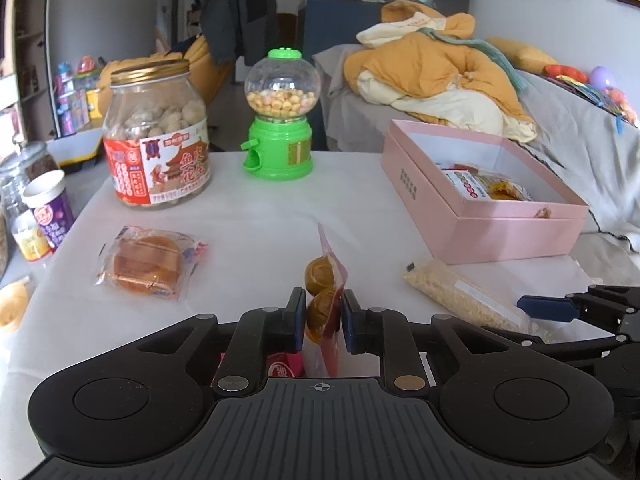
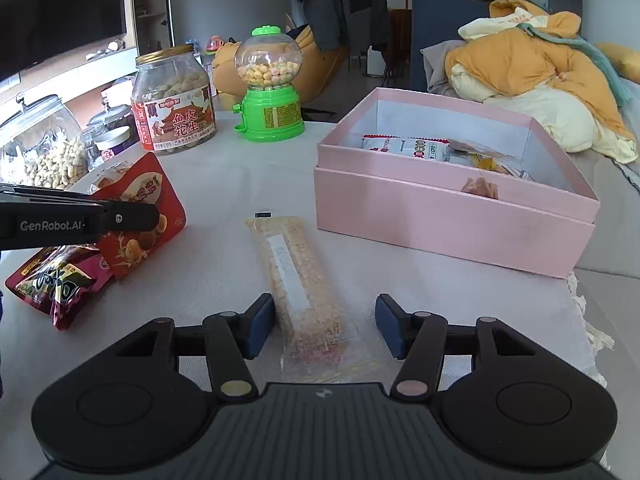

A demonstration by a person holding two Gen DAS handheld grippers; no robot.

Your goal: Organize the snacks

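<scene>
Our left tool [image 1: 323, 318] clamps the red snack pouch [image 1: 330, 280] at lower centre; our right tool [image 2: 325, 326] gapes wide around the rice bar [image 2: 300, 284] on the worktop [image 2: 224, 184].

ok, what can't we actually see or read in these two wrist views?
- Pink box: most of its contents, in both views, behind its near wall.
- Red snack pouch in the left gripper: edge-on in the left wrist view, print unreadable.
- Dark red packet: partly behind the left gripper in the right wrist view.
- Clear grain bar between the open right gripper: white label too blurred to read.
</scene>
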